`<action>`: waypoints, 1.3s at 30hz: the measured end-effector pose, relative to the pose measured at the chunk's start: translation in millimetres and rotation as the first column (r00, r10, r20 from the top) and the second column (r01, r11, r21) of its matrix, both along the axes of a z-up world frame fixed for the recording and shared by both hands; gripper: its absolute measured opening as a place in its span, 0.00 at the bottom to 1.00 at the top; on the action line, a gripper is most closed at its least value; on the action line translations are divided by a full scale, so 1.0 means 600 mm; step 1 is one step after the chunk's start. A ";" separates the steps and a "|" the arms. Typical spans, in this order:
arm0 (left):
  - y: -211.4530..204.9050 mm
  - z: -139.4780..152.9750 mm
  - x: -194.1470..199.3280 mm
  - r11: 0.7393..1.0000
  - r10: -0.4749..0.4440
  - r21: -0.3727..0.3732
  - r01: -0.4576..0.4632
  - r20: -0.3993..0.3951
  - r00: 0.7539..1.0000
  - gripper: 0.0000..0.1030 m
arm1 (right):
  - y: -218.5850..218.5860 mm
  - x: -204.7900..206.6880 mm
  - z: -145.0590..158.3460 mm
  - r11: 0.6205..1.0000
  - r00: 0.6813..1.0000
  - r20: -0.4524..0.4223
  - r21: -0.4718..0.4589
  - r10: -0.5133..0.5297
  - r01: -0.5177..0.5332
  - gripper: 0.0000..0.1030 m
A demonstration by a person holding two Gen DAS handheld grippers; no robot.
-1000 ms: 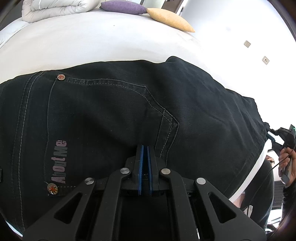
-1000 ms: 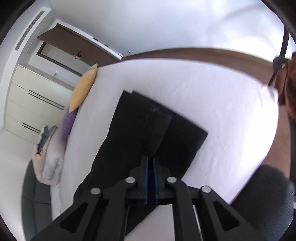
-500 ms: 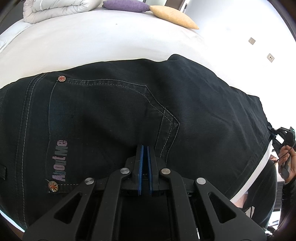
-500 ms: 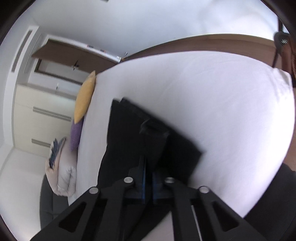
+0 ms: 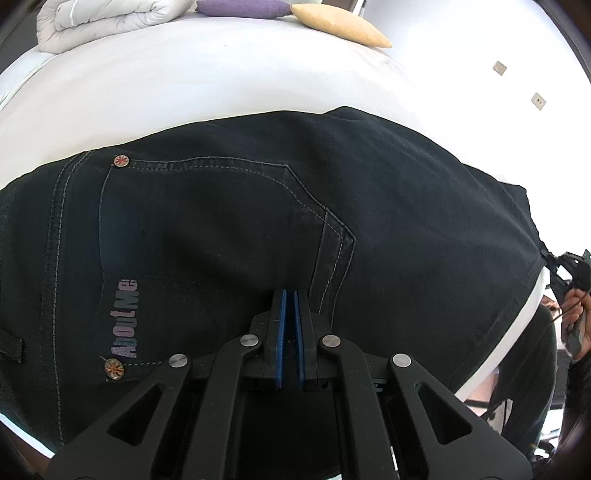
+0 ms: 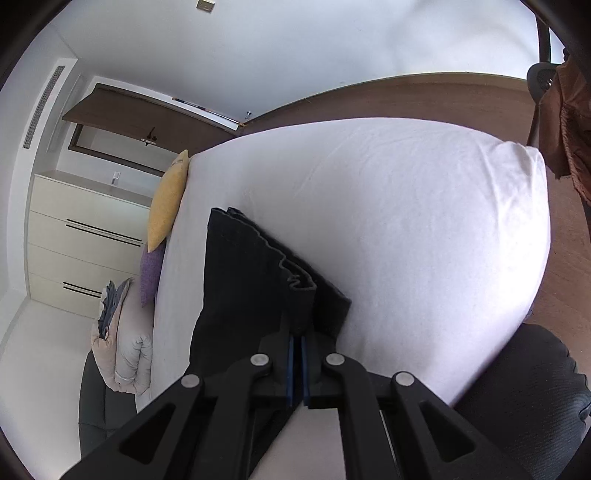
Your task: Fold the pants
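Black denim pants (image 5: 229, 236) lie flat on a white bed (image 5: 184, 85), back pocket and "AboutMe" label up. My left gripper (image 5: 290, 295) is shut, its blue pads pressed together over the pocket seam; whether cloth is pinched between them does not show. In the right wrist view the pants (image 6: 240, 280) lie folded lengthways on the bed (image 6: 424, 229). My right gripper (image 6: 297, 338) is shut on a bunched fold of the leg end (image 6: 301, 295). The right gripper also shows in the left wrist view (image 5: 565, 273), held by a hand at the pants' far right end.
A yellow pillow (image 5: 340, 24), a purple pillow (image 5: 240, 6) and a rolled white duvet (image 5: 107, 18) lie at the bed's head. A white dresser (image 6: 85, 243) and brown door (image 6: 155, 125) stand beyond. A dark chair (image 6: 524, 391) is at the bed's near corner.
The right gripper has swung its view upward and nearer to the leg end, still holding the fold. The left gripper has stayed over the pocket with only a slight shift.
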State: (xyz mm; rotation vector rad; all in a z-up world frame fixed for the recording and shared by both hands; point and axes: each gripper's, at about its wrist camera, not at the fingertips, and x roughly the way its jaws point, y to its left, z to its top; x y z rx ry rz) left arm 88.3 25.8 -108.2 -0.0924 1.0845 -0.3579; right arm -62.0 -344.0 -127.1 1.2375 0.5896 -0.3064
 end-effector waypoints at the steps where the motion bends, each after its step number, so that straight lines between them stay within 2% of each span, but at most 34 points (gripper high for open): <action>1: 0.001 0.001 0.000 1.000 -0.007 0.003 0.007 -0.001 1.000 0.04 | -0.002 -0.001 -0.002 1.000 1.000 0.002 0.009 -0.002 0.002 0.02; 10: 0.030 -0.002 -0.011 0.998 0.005 -0.055 -0.004 0.013 1.000 0.04 | -0.008 -0.004 -0.017 0.998 1.000 0.021 0.058 -0.017 0.016 0.01; 14: 0.037 -0.003 -0.016 0.997 0.017 -0.070 -0.015 0.026 1.000 0.04 | -0.014 -0.008 -0.007 0.999 1.000 0.019 0.032 0.017 -0.018 0.04; 15: 0.038 -0.004 -0.017 0.997 0.018 -0.071 -0.016 0.028 0.999 0.04 | -0.018 -0.015 0.006 1.000 1.000 0.003 -0.002 0.010 -0.010 0.05; 16: 0.042 -0.004 -0.019 0.997 0.020 -0.075 -0.018 0.029 0.999 0.04 | -0.021 -0.027 0.028 0.997 0.999 -0.032 -0.073 -0.012 0.009 0.10; 17: 0.047 -0.004 -0.023 0.997 0.022 -0.080 -0.020 0.030 0.999 0.04 | -0.023 -0.040 0.052 0.987 0.995 -0.086 -0.157 -0.057 0.043 0.32; 18: 0.049 -0.004 -0.025 0.996 0.024 -0.084 -0.021 0.031 0.999 0.04 | -0.023 -0.056 0.070 0.976 0.991 -0.089 -0.205 -0.098 0.079 0.60; 19: 0.050 -0.005 -0.026 0.996 0.026 -0.088 -0.023 0.032 0.999 0.04 | -0.021 -0.066 0.083 0.970 0.992 -0.067 -0.224 -0.108 0.091 0.66; 21: 0.055 -0.007 -0.028 0.995 0.032 -0.099 -0.028 0.035 0.999 0.04 | -0.007 -0.068 0.104 0.970 0.997 -0.053 -0.241 -0.058 0.043 0.67; 23: 0.061 -0.008 -0.030 0.994 0.039 -0.107 -0.035 0.036 0.999 0.04 | 0.031 -0.052 0.122 0.969 0.998 -0.026 -0.238 0.063 -0.068 0.65; 24: 0.064 -0.007 -0.037 0.994 0.040 -0.107 -0.036 0.038 0.998 0.04 | 0.057 -0.039 0.127 0.963 0.990 -0.012 -0.230 0.139 -0.138 0.60; 26: 0.065 -0.006 -0.040 0.994 0.042 -0.102 -0.037 0.039 0.998 0.04 | 0.126 -0.001 0.133 0.927 0.947 0.006 -0.209 0.321 -0.313 0.54; 27: 0.064 -0.005 -0.041 0.994 0.041 -0.098 -0.037 0.039 0.998 0.04 | 0.162 0.017 0.133 0.904 0.918 0.025 -0.187 0.396 -0.385 0.49; 29: 0.064 -0.004 -0.040 0.995 0.039 -0.095 -0.035 0.040 0.998 0.04 | 0.227 0.048 0.122 0.861 0.862 0.060 -0.110 0.504 -0.496 0.46; 33: 0.065 -0.004 -0.043 0.994 0.038 -0.107 -0.033 0.041 0.998 0.04 | 0.310 0.086 0.072 0.778 0.781 0.057 0.066 0.622 -0.624 0.46; 35: 0.068 -0.005 -0.046 0.993 0.040 -0.114 -0.035 0.042 0.998 0.04 | 0.329 0.091 0.044 0.757 0.770 0.059 0.150 0.635 -0.636 0.46; 37: 0.067 -0.006 -0.048 0.993 0.041 -0.114 -0.036 0.044 0.998 0.04 | 0.348 0.099 0.029 0.728 0.748 0.052 0.194 0.661 -0.657 0.46; 39: 0.069 -0.006 -0.048 0.993 0.041 -0.117 -0.036 0.044 0.998 0.04 | 0.355 0.101 0.019 0.715 0.738 0.046 0.214 0.673 -0.665 0.46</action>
